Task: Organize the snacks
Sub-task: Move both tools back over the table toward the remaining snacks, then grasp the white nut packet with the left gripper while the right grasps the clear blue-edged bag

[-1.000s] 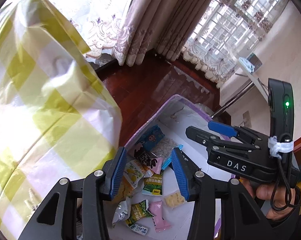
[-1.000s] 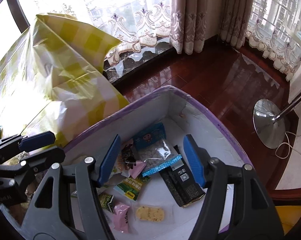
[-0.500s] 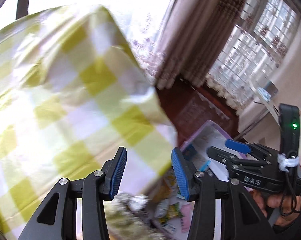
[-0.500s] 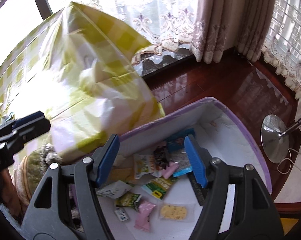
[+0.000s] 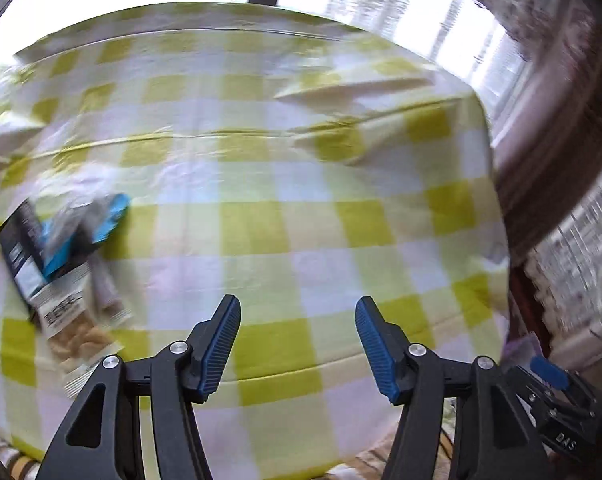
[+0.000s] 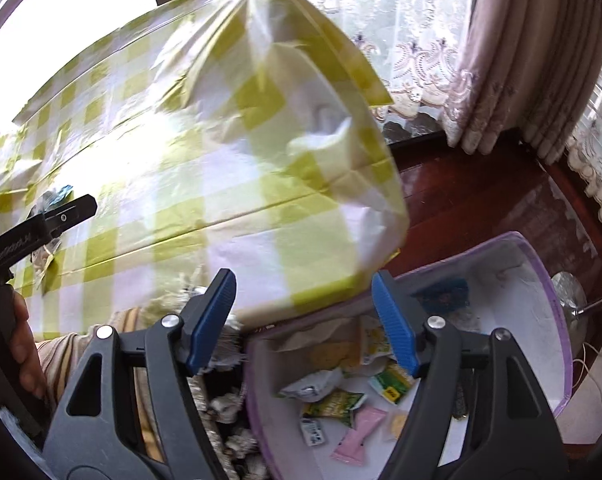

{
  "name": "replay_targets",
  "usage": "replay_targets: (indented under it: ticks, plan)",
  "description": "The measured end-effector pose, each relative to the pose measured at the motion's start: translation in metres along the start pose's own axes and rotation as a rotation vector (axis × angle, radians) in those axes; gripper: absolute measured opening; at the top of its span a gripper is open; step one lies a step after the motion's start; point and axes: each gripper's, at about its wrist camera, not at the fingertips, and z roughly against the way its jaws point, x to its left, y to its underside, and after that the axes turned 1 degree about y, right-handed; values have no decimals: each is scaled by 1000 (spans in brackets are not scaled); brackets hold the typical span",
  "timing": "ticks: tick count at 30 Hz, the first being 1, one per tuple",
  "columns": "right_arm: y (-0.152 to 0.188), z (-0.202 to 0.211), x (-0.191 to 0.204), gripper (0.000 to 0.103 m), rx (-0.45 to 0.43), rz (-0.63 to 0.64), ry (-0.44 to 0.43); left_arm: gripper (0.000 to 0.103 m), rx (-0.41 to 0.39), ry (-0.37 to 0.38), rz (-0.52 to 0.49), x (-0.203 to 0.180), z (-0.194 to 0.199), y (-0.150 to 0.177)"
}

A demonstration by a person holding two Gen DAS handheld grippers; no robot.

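The left tongs (image 5: 297, 344) stand apart with nothing between the blue pads, having just been opening wider, and they hang over the table (image 5: 301, 240) with its yellow-and-white checked cloth. Only the left wrist view shows the snack packets on the table (image 5: 61, 264): a blurred heap lying well off to the left of the left tongs, a dark packet, a blue-edged one and a clear pouch of pale pieces. The right tongs (image 6: 305, 324) are likewise wide and bare, their jaws having just been opening a little. Only the right wrist view shows the purple-rimmed box (image 6: 557, 320), below and to the right of those tongs, beside the table's hanging corner, with the snacks in the box (image 6: 341, 392) scattered on its white bottom: green, pink, white and yellow packets. At that view's left edge a hand (image 6: 9, 344) grips the other tool.
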Motion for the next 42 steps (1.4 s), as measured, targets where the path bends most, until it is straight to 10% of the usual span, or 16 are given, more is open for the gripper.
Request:
replay_targets:
  ticks: [10, 17, 25, 32, 42]
  plan:
    - [-14, -4, 61, 76, -20, 89, -52, 69, -96, -168, 381, 110, 28, 9]
    - [-31, -10, 105, 77, -45, 130, -109, 70, -17, -179, 530, 162, 25, 24]
    - [-50, -20, 157, 84, -81, 149, -164, 73, 23, -186, 382, 145, 12, 15]
    - [-61, -37, 216, 87, -85, 205, -216, 32, 34, -123, 343, 150, 12, 12]
    - [-65, -67, 278, 88, -63, 224, -282, 23, 29, 0, 440, 188, 30, 23]
